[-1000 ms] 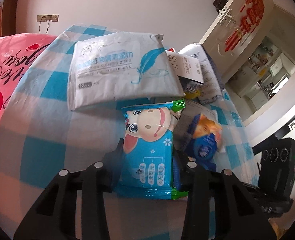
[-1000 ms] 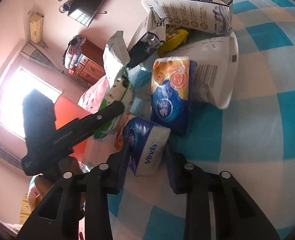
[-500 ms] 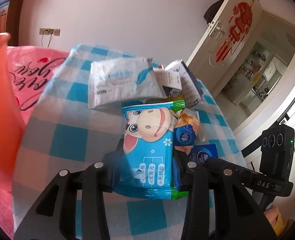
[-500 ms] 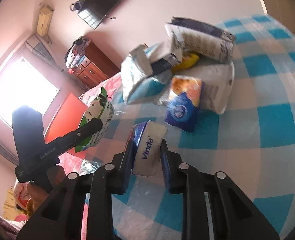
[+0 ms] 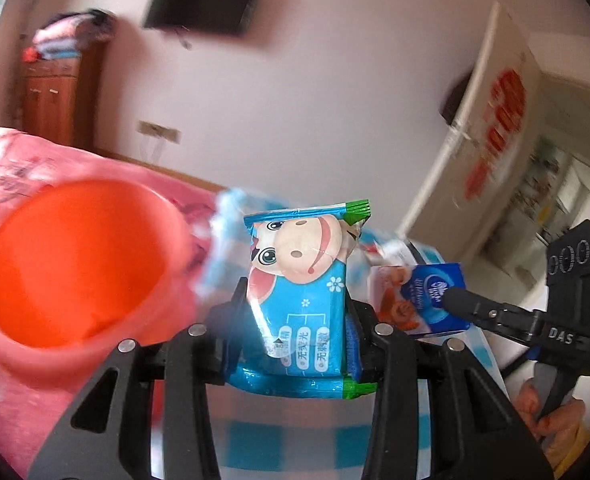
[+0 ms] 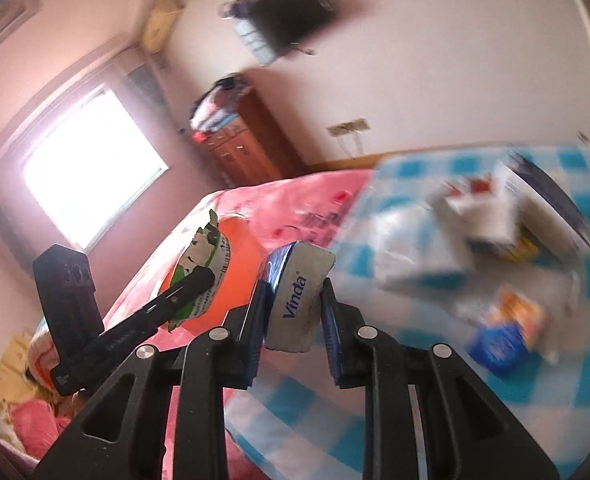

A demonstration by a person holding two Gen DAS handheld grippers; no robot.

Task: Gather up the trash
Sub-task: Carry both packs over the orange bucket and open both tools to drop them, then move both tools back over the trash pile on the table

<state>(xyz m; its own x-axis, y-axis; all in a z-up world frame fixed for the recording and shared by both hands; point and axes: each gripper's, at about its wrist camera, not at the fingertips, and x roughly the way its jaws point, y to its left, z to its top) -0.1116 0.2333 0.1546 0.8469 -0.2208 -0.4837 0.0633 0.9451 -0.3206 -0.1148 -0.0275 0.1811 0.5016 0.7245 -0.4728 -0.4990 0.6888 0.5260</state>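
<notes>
Lying under everything: a bed point(image 6: 295, 196) in soft pink fabric, part draped with a blue-and-white checked cloth point(image 6: 567, 160).

Sitting on the pink side: a round orange bin point(image 5: 75, 264), smooth plastic, mouth open, nothing visible inside from the left view.

Still heaped on the checked cloth: a blurred pile of packets point(image 6: 495, 216), mostly white and dark wrappers, plus a small orange-and-blue tissue pack point(image 6: 507, 332) lying apart; judging by that, most of the collecting remaining undone.

Hanging in the air near the bin's rim, between bin and pile: a glossy, crinkled blue wet-wipe packet point(image 5: 307, 280) with a cartoon face and green-edged seams, flat and pillow-shaped, clamped upright between the fingers of the left gripper point(image 5: 295, 320).

Hanging just beside it: a small soft Vinda tissue pack point(image 6: 295, 300), blue film with a white end face, squeezed between the fingers of the right gripper point(image 6: 293, 312).

Judging the step: both pieces lifted, neither dropped in yet.
</notes>
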